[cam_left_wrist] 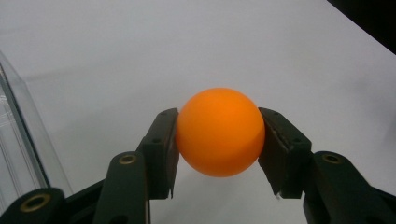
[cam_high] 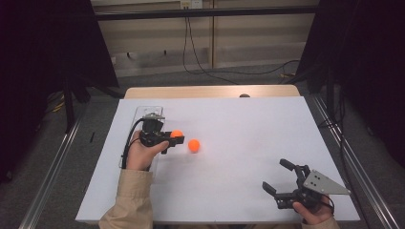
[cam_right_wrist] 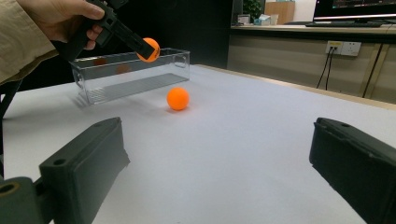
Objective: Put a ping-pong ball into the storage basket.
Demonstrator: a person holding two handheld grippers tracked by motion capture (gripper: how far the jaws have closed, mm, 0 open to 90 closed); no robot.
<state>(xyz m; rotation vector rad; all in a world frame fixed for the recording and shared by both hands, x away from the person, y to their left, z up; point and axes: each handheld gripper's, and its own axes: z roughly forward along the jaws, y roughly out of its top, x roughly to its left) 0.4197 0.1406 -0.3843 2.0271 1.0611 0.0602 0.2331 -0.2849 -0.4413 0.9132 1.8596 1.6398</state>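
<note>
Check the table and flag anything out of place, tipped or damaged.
Nothing stands out. The left hand-held gripper holds one orange ball cleanly, a second orange ball rests loose on the white table, and the clear box stands upright. The right hand-held gripper waits open.

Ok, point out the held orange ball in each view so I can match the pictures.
High view: held orange ball left of centre, between the left gripper jaws.
Left gripper view: centre, clamped between both black jaws.
Right gripper view: upper left, above the clear box.
Shared landmark: the clear box.
</note>
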